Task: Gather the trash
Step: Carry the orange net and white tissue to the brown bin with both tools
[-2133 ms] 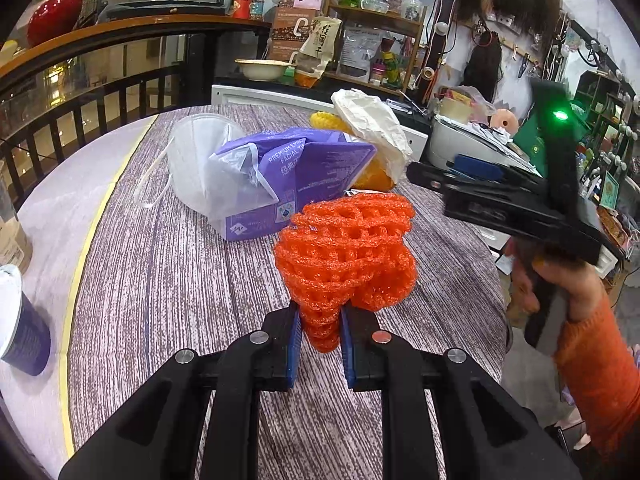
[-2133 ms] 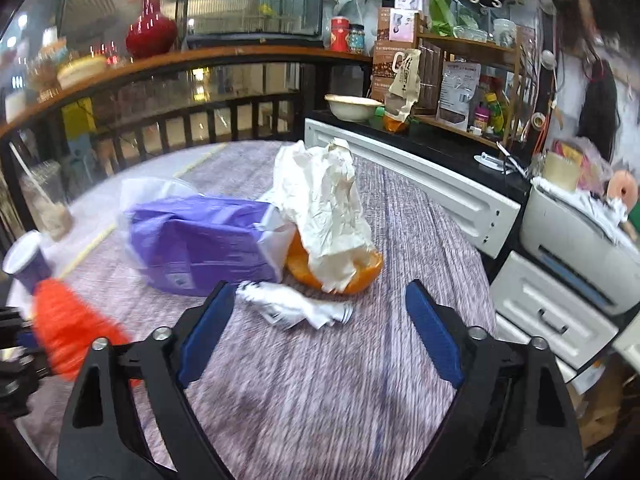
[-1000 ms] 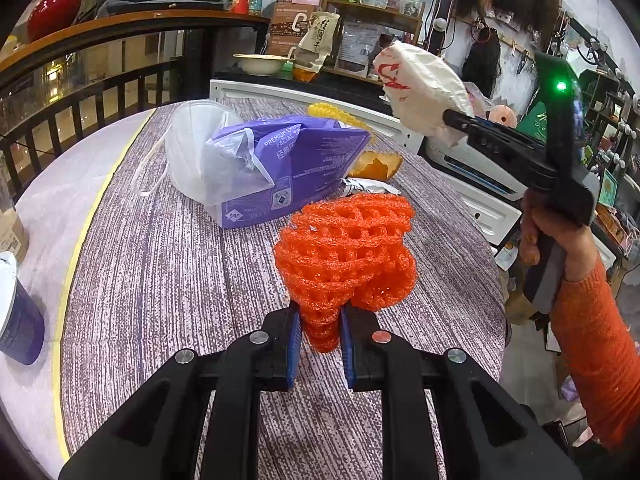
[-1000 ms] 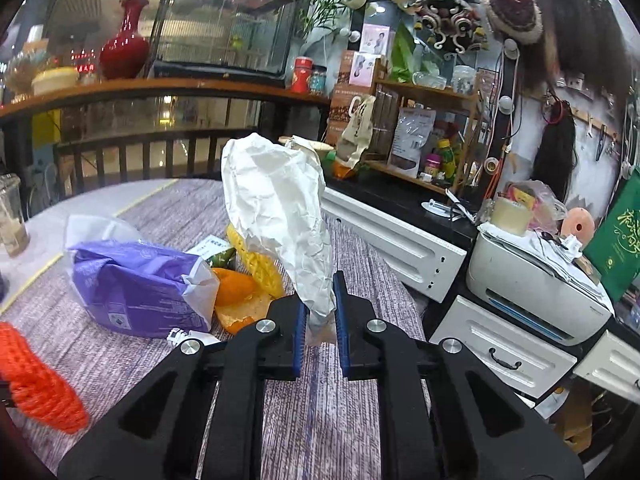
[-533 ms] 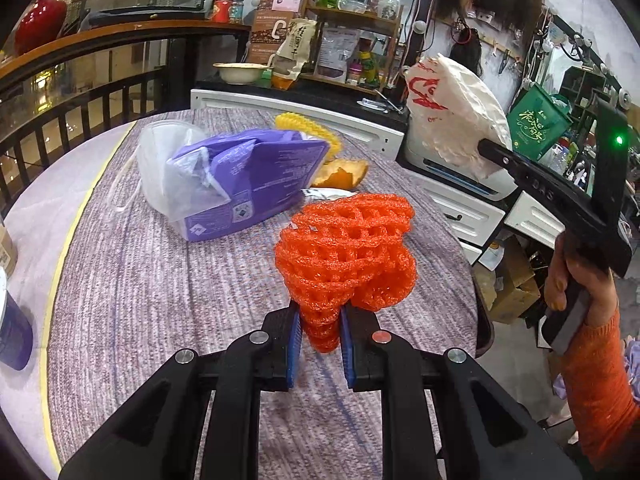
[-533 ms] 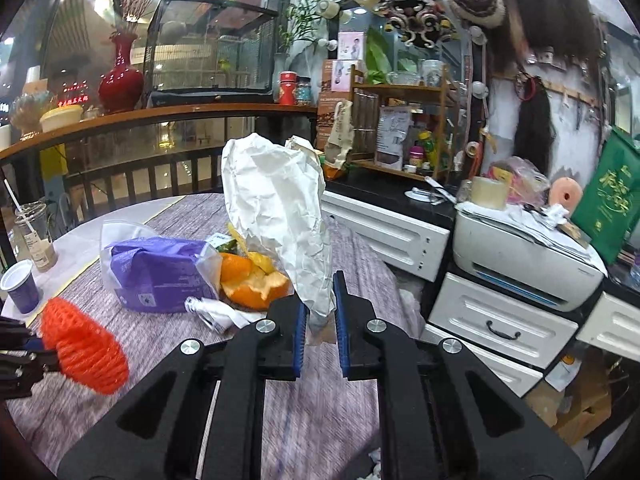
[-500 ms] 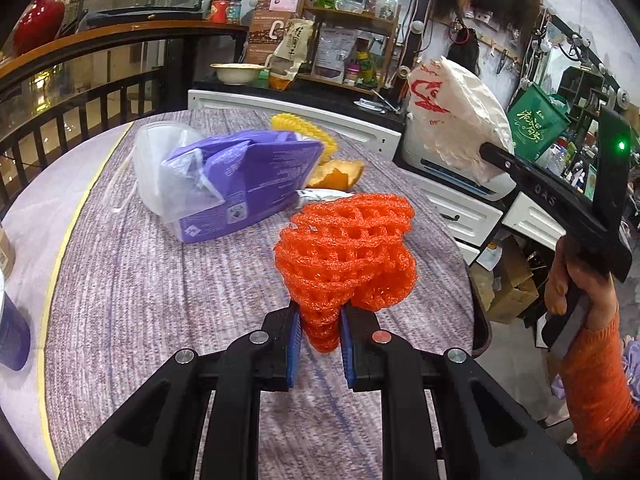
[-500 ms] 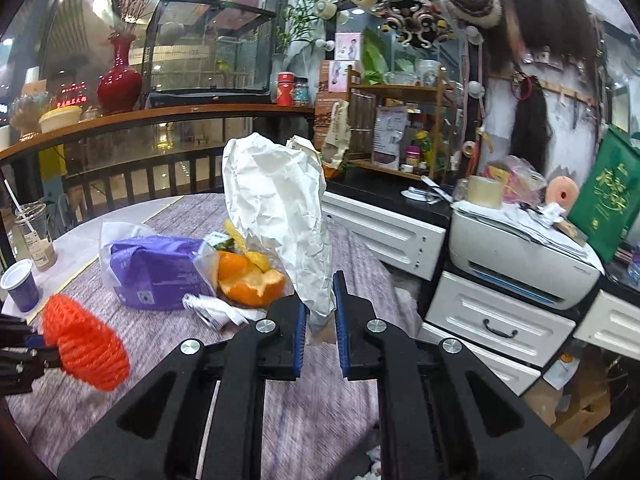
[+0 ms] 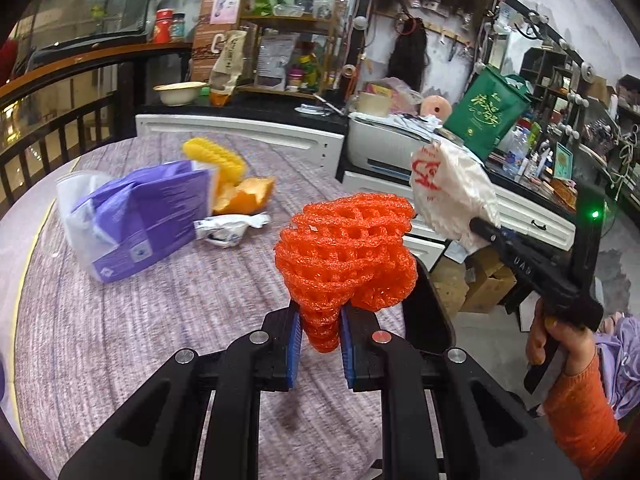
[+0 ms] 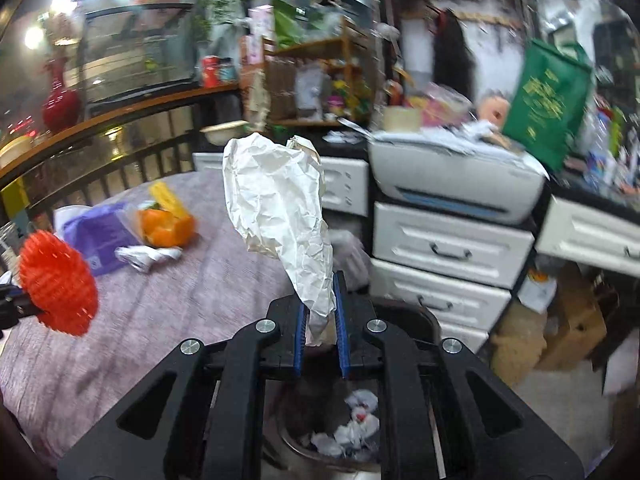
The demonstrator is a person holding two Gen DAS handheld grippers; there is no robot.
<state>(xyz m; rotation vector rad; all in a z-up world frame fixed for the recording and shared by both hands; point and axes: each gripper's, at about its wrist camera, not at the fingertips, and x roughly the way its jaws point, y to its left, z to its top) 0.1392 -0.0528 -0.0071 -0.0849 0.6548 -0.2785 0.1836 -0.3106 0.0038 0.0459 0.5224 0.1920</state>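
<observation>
Trash in both grips: nearest, the left gripper [image 9: 318,354] has its blue pads clamped on the tail of an orange foam fruit net [image 9: 346,254], the bulk of it standing clear above the jaws, over the near part of the round table [image 9: 120,320]. Beside it, the right gripper [image 10: 320,340] is closed tight on the lower end of a crumpled white paper bag [image 10: 278,208], held by a hand [image 9: 560,344] in an orange sleeve [image 9: 580,420] out past the table's edge. Directly beneath that gripper sits a waste bin [image 10: 294,446] already holding scraps of white paper, which is likely why the bag is carried off the table, ready for a drop. Each piece is pinched by a thin end, seemingly so it falls free once the jaws part. Farther back on the table lie a small crumpled wrapper [image 9: 224,230], a purple plastic package [image 9: 144,216], orange peel [image 9: 248,200] and a yellow foam net [image 9: 214,156], not yet collected. Beyond stand white drawers [image 10: 448,252] and a printer [image 10: 452,180].
</observation>
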